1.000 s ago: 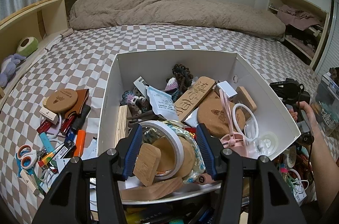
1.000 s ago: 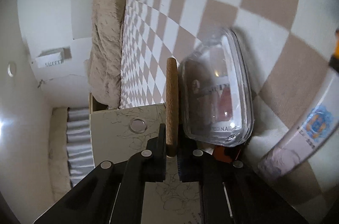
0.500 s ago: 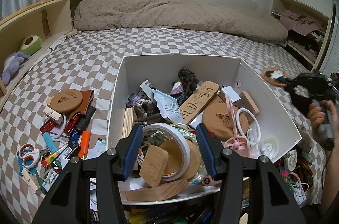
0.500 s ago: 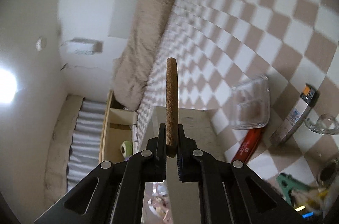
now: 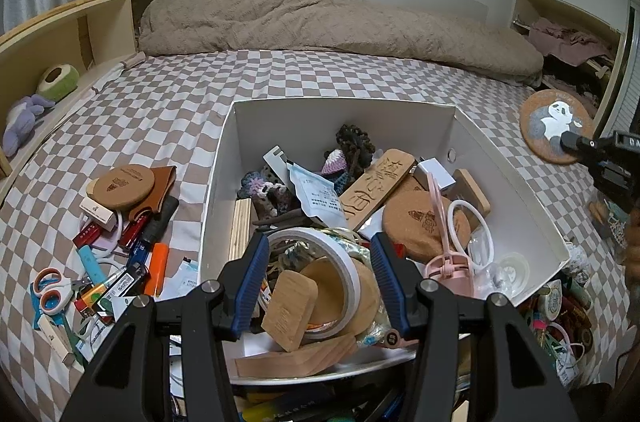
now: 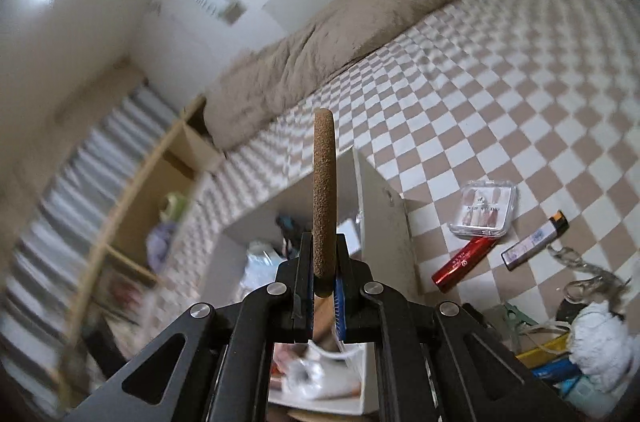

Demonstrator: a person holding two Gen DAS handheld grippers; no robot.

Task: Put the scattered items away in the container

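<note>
The white box [image 5: 400, 106] sits on the checkered bed, packed with several items, among them a tape roll [image 5: 320, 254] and wooden pieces. My left gripper [image 5: 320, 278] hangs open over the box's near end, and the tape roll shows between its blue pads [image 5: 252, 274] without touching them. My right gripper [image 6: 324, 278] is shut on a round cork coaster [image 6: 324, 190], seen edge-on there. In the left wrist view the coaster [image 5: 548, 120] shows a panda picture, held in the air by the right gripper [image 5: 570, 141] beyond the box's right wall [image 6: 384, 222].
Left of the box lie scissors [image 5: 50, 292], a round cork coaster [image 5: 122, 184], an orange lighter [image 5: 158, 268] and pens. To its right lie a clear nail case [image 6: 484, 210], a red tube [image 6: 464, 264] and a lighter [image 6: 536, 240]. A brown blanket [image 5: 320, 22] fills the far end.
My right gripper has lifted the coaster from beside the clear case, rolled, and come up near the box's right side. The left gripper has stayed put.
</note>
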